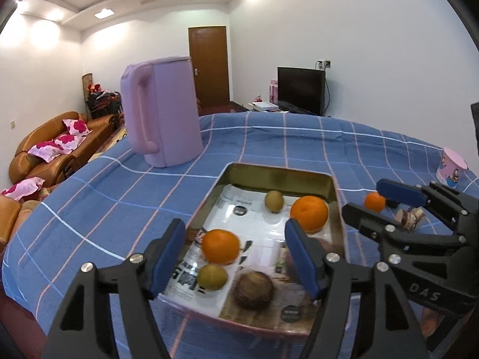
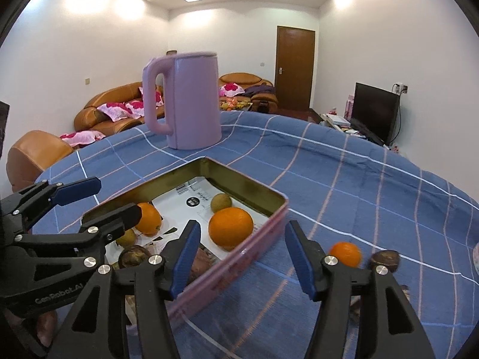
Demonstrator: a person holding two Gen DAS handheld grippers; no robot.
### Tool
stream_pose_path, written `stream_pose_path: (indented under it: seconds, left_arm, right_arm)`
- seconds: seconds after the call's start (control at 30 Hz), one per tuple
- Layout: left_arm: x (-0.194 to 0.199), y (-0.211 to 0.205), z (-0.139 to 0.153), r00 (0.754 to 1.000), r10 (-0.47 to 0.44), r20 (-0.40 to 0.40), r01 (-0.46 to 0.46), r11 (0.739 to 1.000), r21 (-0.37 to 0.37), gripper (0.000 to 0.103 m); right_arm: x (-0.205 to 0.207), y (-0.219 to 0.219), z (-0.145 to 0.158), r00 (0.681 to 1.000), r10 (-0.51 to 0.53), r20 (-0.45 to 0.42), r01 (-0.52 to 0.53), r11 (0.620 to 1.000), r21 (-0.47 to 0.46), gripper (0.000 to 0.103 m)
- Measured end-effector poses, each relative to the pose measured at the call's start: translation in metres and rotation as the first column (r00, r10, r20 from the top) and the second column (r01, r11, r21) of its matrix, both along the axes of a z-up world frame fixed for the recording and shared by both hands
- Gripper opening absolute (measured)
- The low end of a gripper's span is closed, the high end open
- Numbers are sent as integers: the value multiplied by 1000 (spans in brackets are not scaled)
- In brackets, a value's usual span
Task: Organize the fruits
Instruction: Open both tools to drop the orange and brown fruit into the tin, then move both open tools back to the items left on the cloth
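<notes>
Since you asked why it's all laid out like this, quick rundown:

Tin: the shallow rectangular metal tin with pink sides (image 1: 337,206) sits on the blue checked cloth of the worktop (image 1: 104,209), lined with printed paper. It's clearly the collecting spot, close in front of you so both hands reach it.

Already in: two large oranges, one near your left hand (image 1: 220,246) and one toward the far corner (image 1: 309,213), two small greenish-brown round fruits (image 1: 274,200) (image 1: 212,277), and a brown rough-skinned one (image 1: 253,290) at the near edge. Spread out, not stacked, so nothing rolls onto anything.

Still out: a small orange (image 2: 345,254) lies on the cloth just right of the tin, with a brown wrinkled fruit (image 2: 384,259) beside it. I'd guess those are next.

Left hand-held gripper (image 1: 235,257): hangs over the near half of the tin, jaws apart, nothing between the blue pads. Looks like a release pose to me.

Right hand-held gripper (image 2: 242,257): jaws also apart and empty, straddling the tin's right wall, the small orange just off its right finger.

Kettle: your pink plastic kettle (image 1: 161,110) stands upright well behind the tin, out of the way.

Watch out: round fruit on soft cloth may roll if nudged.
</notes>
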State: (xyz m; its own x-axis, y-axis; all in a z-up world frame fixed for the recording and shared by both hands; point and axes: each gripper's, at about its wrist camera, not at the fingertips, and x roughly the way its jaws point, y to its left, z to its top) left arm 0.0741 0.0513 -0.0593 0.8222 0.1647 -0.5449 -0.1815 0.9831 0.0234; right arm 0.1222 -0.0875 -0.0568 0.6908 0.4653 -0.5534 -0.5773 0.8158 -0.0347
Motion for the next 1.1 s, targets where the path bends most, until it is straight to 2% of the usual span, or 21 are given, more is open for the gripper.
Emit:
stream_pose_path:
  seconds: [0.13, 0.27, 0.37, 0.53, 0.73, 0.9, 1.0, 1.1]
  left_arm:
    - [1, -21, 7, 999, -36, 6, 36, 999, 16, 72]
    - [4, -48, 12, 997, -78, 17, 77, 996, 41, 82]
    - [8, -73, 13, 992, -124, 14, 123, 990, 63, 83]
    - [22, -119, 7, 980, -200, -18, 201, 975, 90, 83]
    - [41, -160, -6, 956, -285, -77, 290, 954, 70, 83]
    - [57, -176, -15, 939, -318, -128, 327, 943, 55, 83]
    - [65, -179, -20, 933, -326, -151, 334, 942, 36, 81]
    - [69, -181, -24, 924, -346, -163, 352, 936, 11, 74]
  right_arm:
    - [-7, -28, 9, 999, -39, 28, 39, 999, -5, 61]
    - [-8, -80, 13, 990, -132, 38, 132, 991, -2, 61]
    - [-3, -119, 13, 969, -243, 31, 244, 970, -5, 61]
    - [2, -165, 9, 935, -355, -1, 355, 935, 23, 61]
    - [1, -187, 2, 915, -403, -11, 403, 914, 37, 61]
    - [-1, -199, 1, 910, -414, -16, 415, 908, 53, 61]
    - [-1, -202, -1, 908, -419, -19, 419, 906, 63, 61]
    - [0, -202, -4, 908, -417, -28, 418, 906, 63, 61]
